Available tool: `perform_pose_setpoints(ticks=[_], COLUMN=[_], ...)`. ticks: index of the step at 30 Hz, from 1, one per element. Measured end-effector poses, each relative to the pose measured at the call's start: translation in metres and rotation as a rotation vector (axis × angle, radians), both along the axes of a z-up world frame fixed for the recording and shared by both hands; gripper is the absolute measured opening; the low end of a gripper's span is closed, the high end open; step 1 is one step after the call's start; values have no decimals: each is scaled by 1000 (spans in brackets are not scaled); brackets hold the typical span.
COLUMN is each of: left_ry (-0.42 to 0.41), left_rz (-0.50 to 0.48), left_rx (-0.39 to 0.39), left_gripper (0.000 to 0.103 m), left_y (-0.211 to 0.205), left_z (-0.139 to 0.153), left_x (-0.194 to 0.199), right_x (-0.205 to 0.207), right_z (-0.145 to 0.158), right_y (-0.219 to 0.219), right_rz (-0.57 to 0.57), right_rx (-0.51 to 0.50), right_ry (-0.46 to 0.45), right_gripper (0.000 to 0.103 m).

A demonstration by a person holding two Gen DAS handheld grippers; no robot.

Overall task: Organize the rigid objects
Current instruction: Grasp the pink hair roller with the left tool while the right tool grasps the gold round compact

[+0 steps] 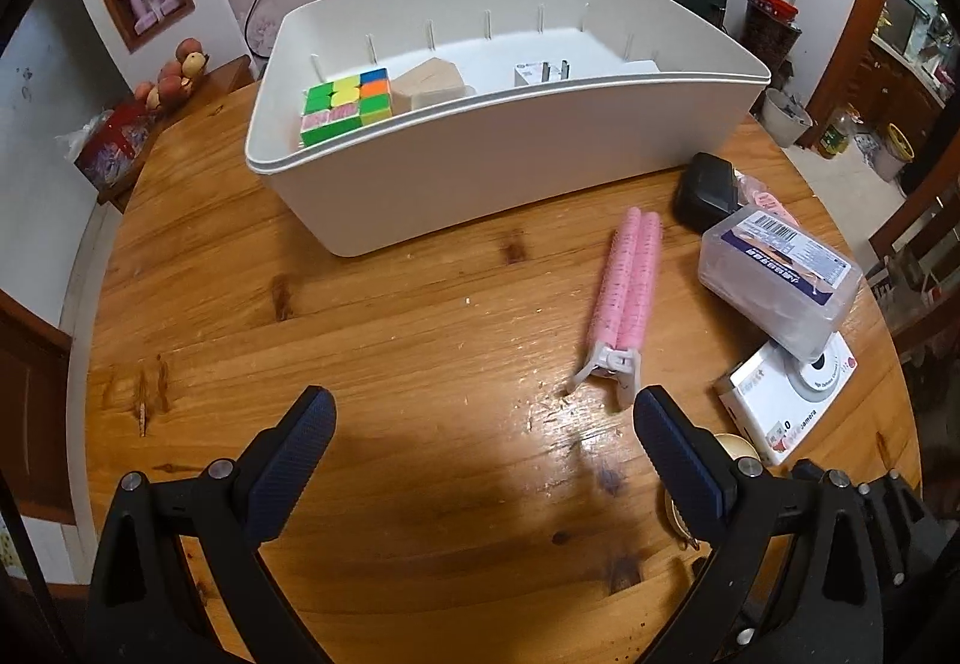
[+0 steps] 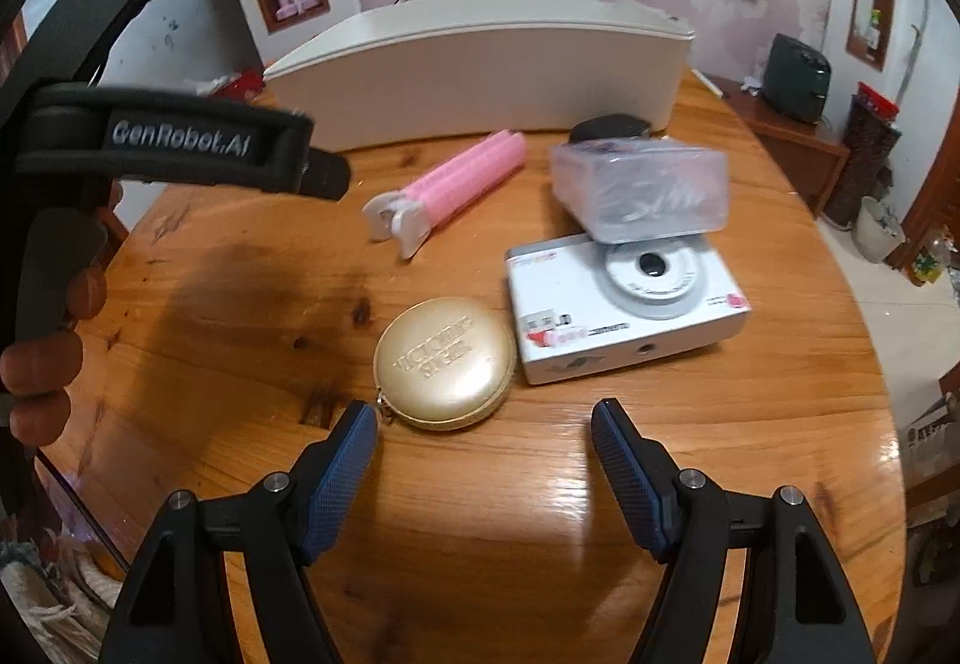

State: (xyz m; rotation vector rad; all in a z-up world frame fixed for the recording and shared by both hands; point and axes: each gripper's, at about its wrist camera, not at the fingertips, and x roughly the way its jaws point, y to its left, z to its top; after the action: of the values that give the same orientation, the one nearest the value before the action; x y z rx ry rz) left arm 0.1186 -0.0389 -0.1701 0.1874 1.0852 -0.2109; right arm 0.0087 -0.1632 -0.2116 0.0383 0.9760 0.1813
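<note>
Right wrist view: right gripper (image 2: 485,418) spread wide, empty; gold tin (image 2: 445,362) just ahead, slightly left. Left gripper (image 1: 483,412) agape, farther off.

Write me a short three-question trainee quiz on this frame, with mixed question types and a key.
1. True or false: the clear plastic box rests partly on top of the white camera.
2. Which item lies nearest the right gripper? A) gold round case B) pink hair clip C) black case
3. Fill in: in the left wrist view, the puzzle cube sits inside the white ____.

Key: 1 true. 2 A. 3 bin. Both the right gripper and the left gripper are open and hold nothing.
</note>
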Motion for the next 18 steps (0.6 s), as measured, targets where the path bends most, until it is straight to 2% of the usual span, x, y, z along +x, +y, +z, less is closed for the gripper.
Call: perform_pose_setpoints(ticks=[11,14,15,18], left_ry=[8,15,19,22], left_rz=[-110,-139,-145,-160], left_rx=[7,6,3,-2], left_gripper=[100,100,100,100], left_y=[-33,-43,-45,-53], left_z=[-9,-12,-13,-16], left_x=[16,21,22,26], right_x=[10,12,12,9], right_z=[-5,-4,-3,-2], right_y=[29,29,28,26], right_rz=[70,61,56,52], right_rx=[-99,-94,-88,-61], right_ry=[-59,-72,-78,-83], right_gripper=[74,66,58,56])
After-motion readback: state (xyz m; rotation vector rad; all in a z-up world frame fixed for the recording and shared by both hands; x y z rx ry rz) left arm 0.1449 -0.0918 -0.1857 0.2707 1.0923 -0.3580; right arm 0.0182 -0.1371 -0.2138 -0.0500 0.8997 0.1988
